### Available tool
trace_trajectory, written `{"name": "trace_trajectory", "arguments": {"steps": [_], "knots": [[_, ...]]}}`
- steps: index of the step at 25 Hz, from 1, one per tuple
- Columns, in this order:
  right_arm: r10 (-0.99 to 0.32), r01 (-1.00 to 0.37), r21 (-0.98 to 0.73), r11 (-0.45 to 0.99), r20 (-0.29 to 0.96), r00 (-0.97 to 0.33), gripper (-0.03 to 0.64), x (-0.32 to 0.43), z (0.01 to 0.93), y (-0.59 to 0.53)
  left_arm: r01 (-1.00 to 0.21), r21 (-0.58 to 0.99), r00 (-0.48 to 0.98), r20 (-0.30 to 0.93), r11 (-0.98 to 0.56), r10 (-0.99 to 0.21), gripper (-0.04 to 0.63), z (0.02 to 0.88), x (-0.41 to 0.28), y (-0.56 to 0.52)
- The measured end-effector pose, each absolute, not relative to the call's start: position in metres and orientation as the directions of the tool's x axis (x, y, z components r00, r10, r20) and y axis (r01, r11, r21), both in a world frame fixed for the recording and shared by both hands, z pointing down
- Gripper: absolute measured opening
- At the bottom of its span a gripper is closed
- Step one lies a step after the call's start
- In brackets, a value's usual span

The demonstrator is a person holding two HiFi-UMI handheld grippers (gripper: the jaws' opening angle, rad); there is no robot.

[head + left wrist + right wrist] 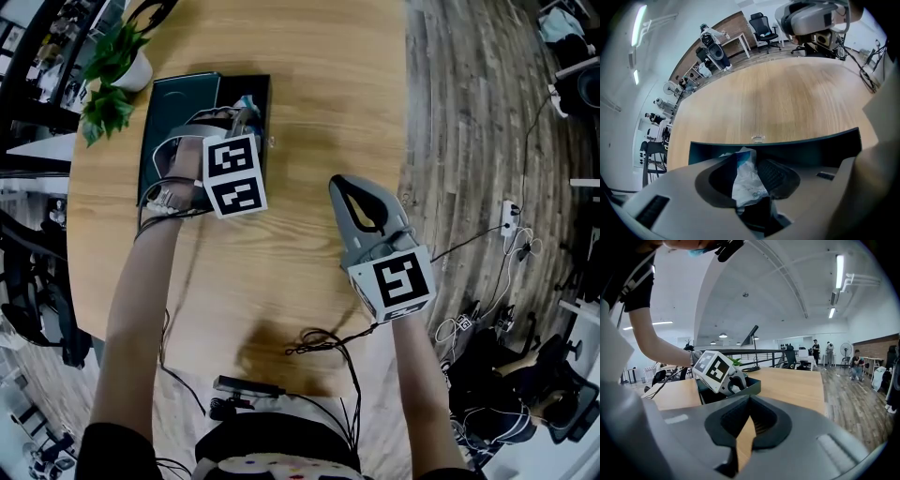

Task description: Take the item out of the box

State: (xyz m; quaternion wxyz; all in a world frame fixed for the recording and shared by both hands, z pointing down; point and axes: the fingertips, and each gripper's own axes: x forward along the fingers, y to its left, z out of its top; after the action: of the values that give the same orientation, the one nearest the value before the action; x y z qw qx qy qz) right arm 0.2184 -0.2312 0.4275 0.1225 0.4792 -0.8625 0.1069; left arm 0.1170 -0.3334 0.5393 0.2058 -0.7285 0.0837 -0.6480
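Overhead, the round wooden worktop [309, 94] carries a dark teal box [173, 103] near its far left edge, close to a potted plant [117, 66]. The left tongs [242, 114] point steeply down into the open box, their marker cube [234, 175] tipped toward the camera. Seen along them, their jaws stand spread, and a crumpled white and pale blue plastic bag [749, 183] rises between them, still inside the box. The bag lies against the inner faces, but whether the pads squeeze it cannot be told, and much of one ribbed pad shows bare beside it. The box's far wall runs across just beyond the bag, and a small clear object [757, 138] lies on the worktop just past that wall. The right tongs [345, 187] hover above bare wood toward the right side of the worktop, well apart from the box and pointing only slightly downward. Their jaws are pressed together at the tips with nothing between them. A loose black cable [323, 337] trails over the near edge.
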Motion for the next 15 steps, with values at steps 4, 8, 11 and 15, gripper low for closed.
{"name": "trace_trajectory", "arguments": {"steps": [4, 8, 11, 15], "knots": [[-0.803, -0.855, -0.060, 0.515, 0.317, -0.505, 0.008, 0.218, 0.424, -0.227, 0.159, -0.430, 0.137, 0.901, -0.889, -0.411, 0.078, 0.539, 0.117, -0.337], [-0.813, -0.863, -0.055, 0.503, 0.311, -0.493, 0.008, 0.218, 0.417, -0.222, 0.125, -0.430, 0.155, 0.899, -0.894, -0.410, 0.067, 0.534, 0.117, -0.336], [-0.816, -0.866, -0.046, 0.498, 0.312, -0.486, 0.008, 0.216, 0.413, -0.218, 0.094, -0.430, 0.175, 0.895, -0.898, -0.411, 0.062, 0.529, 0.113, -0.333], [-0.822, -0.871, -0.034, 0.490, 0.314, -0.475, 0.008, 0.213, 0.409, -0.213, 0.027, -0.436, 0.228, 0.879, -0.900, -0.419, 0.060, 0.517, 0.111, -0.329]]}}
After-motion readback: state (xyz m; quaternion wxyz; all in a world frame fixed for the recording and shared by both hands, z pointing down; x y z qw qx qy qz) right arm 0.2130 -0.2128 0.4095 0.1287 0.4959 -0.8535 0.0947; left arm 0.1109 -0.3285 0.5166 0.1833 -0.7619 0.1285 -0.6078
